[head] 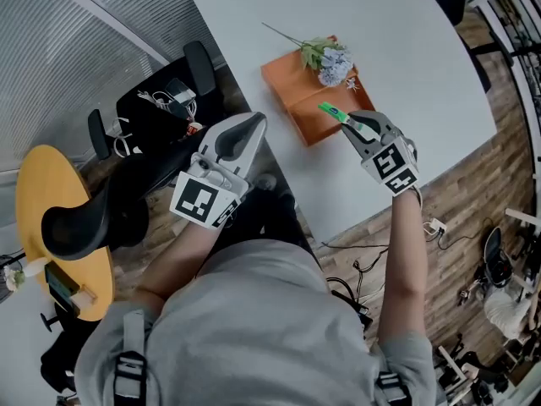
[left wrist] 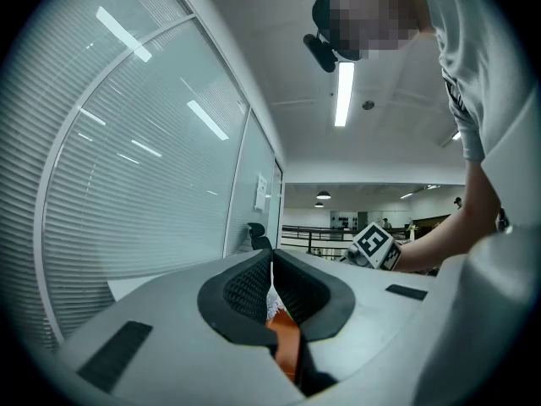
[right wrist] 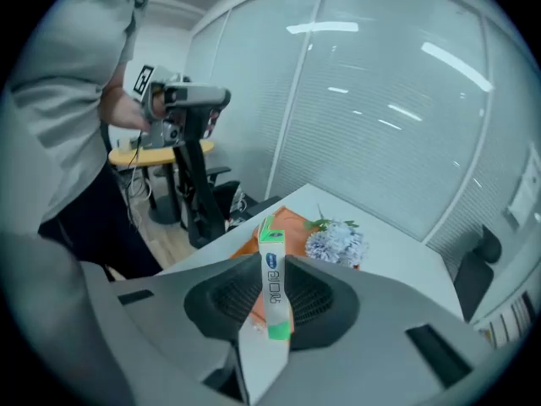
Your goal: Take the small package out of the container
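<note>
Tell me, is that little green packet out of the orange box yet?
Nearly. Done: the right gripper has its fingers clamped on the small package, which looks lifted clear of the orange container. In hand: it hangs above the container's edge. Left: carrying it away, probably onto the white table. The left gripper is shut, empty, off the table.

I count two grippers, my left gripper (head: 245, 127) and my right gripper (head: 355, 128); one package (head: 331, 112); one container (head: 292, 91); one bunch of flowers (head: 332, 61); two tables, a white table (head: 414, 66) and a yellow table (head: 35, 176).
</note>
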### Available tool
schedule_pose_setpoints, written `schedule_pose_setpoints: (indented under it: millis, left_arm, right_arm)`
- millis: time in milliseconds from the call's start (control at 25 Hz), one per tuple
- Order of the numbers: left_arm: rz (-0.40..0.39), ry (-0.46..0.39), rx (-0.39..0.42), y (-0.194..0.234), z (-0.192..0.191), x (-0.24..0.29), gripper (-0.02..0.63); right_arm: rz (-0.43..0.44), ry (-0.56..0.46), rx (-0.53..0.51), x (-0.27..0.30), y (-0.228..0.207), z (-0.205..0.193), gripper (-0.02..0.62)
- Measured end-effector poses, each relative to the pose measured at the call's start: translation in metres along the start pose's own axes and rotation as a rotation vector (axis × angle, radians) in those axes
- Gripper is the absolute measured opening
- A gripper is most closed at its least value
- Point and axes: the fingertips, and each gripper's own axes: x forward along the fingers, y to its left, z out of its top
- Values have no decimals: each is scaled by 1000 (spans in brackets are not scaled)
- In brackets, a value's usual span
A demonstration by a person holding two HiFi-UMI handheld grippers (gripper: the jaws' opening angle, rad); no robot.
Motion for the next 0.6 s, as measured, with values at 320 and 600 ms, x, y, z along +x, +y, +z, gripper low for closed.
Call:
schedule_pose_setpoints:
  millis: [320,600]
  left_arm:
    - [-43,-9,8,-10,6,9,26]
    - [-78,11,7,-21,-1,14,26]
  right_arm:
    - [-173,-186,515,-65,3,-18,103]
    - [-136,-184,1004,-69,46,-95,103]
